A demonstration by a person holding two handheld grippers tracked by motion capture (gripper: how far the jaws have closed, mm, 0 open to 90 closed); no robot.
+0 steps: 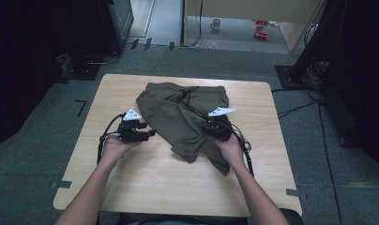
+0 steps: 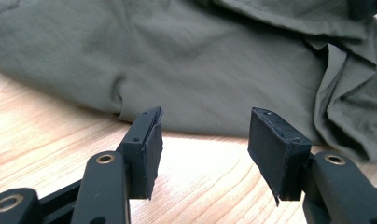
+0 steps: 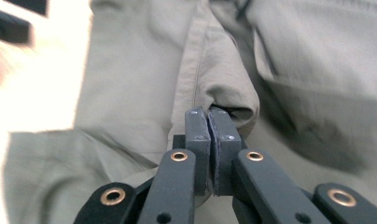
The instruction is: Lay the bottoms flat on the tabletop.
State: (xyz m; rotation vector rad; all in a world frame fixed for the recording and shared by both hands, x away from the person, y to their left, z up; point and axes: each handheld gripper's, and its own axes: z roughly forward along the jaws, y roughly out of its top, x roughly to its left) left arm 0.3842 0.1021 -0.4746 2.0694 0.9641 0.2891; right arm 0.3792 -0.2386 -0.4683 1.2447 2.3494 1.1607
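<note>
An olive-green pair of shorts [image 1: 178,115] with a dark drawstring lies crumpled on the middle of the wooden table [image 1: 155,183]. My right gripper [image 1: 212,127] rests on the garment's right side. In the right gripper view its jaws [image 3: 209,116] are pressed together with a fold of the olive cloth [image 3: 130,93] pinched at their tips. My left gripper [image 1: 152,133] sits on the table just left of the shorts. In the left gripper view it [image 2: 203,140] stands open over bare wood, with the cloth's edge [image 2: 200,56] just beyond the pads and nothing between them.
The table stands on a grey floor. Dark equipment stands sit at the far left [image 1: 89,42] and right [image 1: 314,56], with cables near the right one. A mug [image 1: 216,23] and red objects [image 1: 260,28] lie on the floor far behind.
</note>
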